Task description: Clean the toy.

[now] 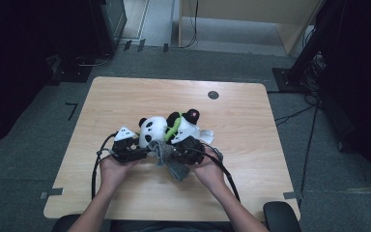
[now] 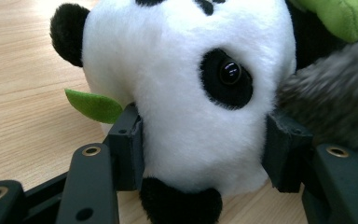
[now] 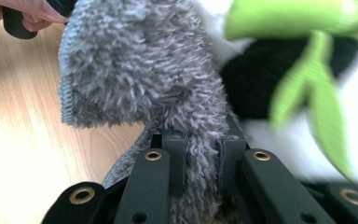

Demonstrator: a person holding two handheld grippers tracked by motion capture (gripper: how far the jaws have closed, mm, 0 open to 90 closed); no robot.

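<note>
I'm working in what looks like a lab or recording room. The light wooden counter (image 1: 125,101) stands alone on grey carpet (image 1: 24,154) with tape marks (image 1: 71,110) stuck to it. Black equipment stands (image 1: 314,43) and loose cables (image 1: 294,115) crowd the dark edges, and a pale wooden cabinet (image 1: 251,17) sits at the back.

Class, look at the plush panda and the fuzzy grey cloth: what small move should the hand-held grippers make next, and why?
Probably lift the grey fuzzy knitted cloth over the black-and-white plush panda's head. The left hand-held gripper has its pads against both sides of the head, steadying it on the light wooden table, while the right hand-held gripper is clamped on the cloth just beside the toy, so wrapping looks ready to begin.
</note>
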